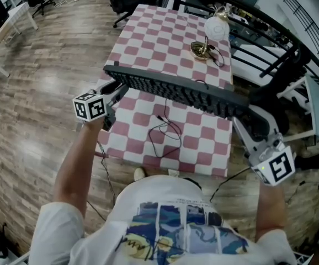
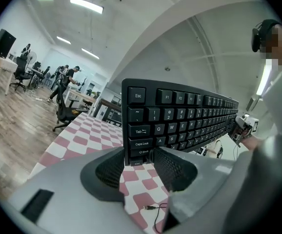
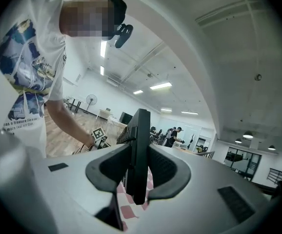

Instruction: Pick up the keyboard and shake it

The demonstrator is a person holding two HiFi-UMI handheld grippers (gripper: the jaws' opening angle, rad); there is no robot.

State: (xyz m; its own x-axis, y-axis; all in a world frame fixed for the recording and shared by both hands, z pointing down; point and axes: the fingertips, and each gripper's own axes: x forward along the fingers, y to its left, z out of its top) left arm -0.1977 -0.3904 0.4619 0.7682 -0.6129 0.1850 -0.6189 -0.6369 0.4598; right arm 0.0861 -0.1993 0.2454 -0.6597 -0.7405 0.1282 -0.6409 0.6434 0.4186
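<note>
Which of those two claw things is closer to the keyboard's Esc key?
Left. The left gripper clamps the keyboard at the same short end as the Esc key. The right gripper clamps the opposite end, the keyboard's full length away.

Blk keyboard (image 1: 176, 90) w/ white key legends, desk (image 1: 148, 43) in dusky pink-&-white checks, left tool (image 1: 118, 88) & right tool (image 1: 252, 117) pale grey w/ blk mesh pads (image 2: 107, 172) & white cubes (image 1: 89, 106) w/ blk square markers, floor (image 1: 32, 109) brown wood-grain planks, shirt (image 1: 165, 225) white w/ blue/yellow print, cable (image 1: 165, 131) blk.
</note>
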